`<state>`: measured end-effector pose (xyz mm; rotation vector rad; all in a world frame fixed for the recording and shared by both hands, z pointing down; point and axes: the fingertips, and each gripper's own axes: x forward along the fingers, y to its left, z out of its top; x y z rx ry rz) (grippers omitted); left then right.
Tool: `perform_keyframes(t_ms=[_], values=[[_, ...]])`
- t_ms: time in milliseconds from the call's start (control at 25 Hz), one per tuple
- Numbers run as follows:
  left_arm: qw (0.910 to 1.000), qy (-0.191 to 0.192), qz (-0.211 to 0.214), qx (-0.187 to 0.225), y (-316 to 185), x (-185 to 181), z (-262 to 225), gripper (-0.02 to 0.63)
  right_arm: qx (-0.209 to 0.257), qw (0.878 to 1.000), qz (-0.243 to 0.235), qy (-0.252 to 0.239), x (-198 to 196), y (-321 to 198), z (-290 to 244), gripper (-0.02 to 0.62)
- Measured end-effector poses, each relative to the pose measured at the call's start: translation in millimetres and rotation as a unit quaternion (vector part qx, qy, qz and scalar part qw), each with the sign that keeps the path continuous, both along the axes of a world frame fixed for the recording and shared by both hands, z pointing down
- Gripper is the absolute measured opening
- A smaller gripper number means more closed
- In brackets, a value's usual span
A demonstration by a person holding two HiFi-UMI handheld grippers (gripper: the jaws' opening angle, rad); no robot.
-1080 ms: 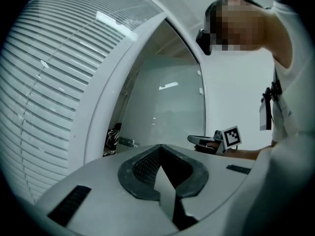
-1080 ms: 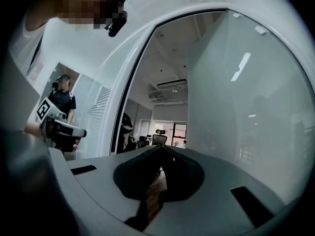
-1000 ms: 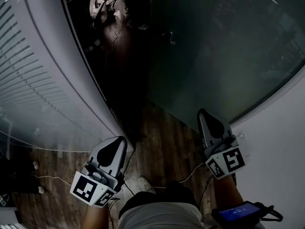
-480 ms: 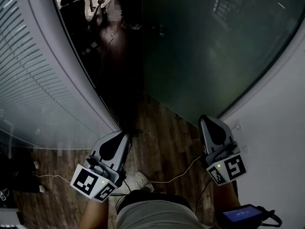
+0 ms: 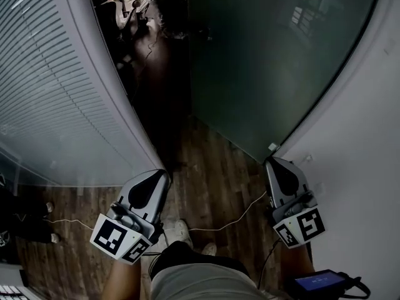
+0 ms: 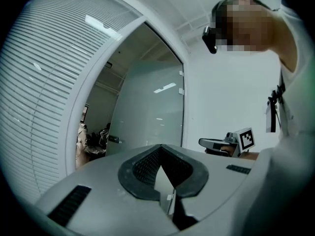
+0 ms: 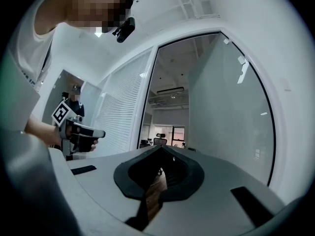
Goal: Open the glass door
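Nearest: the person's legs, one pale shoe (image 5: 181, 232), one thin cable (image 5: 232, 220) across the wood floor (image 5: 212, 180), and one small blue-screen device (image 5: 319, 282) at lower right. Two grippers, both held level. Left gripper (image 5: 164, 175): jaws pressed together, nothing between them. Right gripper (image 5: 273, 161): jaws pressed together too, empty, tip just beside the near lower corner of the glass door (image 5: 269, 61). One glass door, frosted, swung open, ahead on the right beside the white wall (image 5: 369, 167). Its handle (image 6: 114, 139) shows in the left gripper view. Slatted glass wall (image 5: 56, 99) on the left. A dark doorway lies between, with chairs (image 5: 106, 8) far inside. Versus a second ago: both grippers are closer to the doorway, and the door's corner is nearer the right gripper.
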<state>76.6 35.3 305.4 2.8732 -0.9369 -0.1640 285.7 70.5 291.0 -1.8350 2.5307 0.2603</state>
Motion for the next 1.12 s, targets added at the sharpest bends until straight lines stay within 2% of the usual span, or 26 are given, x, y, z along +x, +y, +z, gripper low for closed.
perform_keyframes(t_ms=[200,440,720,960,1120], values=[[1.0,-0.005,0.007,-0.005,2.5,5.5,6.3,0.0,0.003,1.0,0.005,-0.009,4.9,7.1,2.2,0.0],[0.9998,0.0,0.019,-0.001,-4.2,-2.5,7.9,0.0,0.005,1.0,0.025,-0.013,-8.5,18.5,2.7,0.0],[0.9995,0.006,0.031,0.009,-10.4,-51.9,1.4,0.0,0.003,0.999,0.045,0.0,-59.6,25.8,-5.1,0.0],[0.9991,0.008,0.042,0.007,-7.8,-56.5,3.5,0.0,0.001,0.999,0.054,0.003,-66.2,26.1,-3.6,0.0],[0.999,0.006,0.044,0.007,-6.3,-43.4,9.5,0.0,0.004,0.999,0.053,0.003,-56.2,26.5,1.4,0.0]])
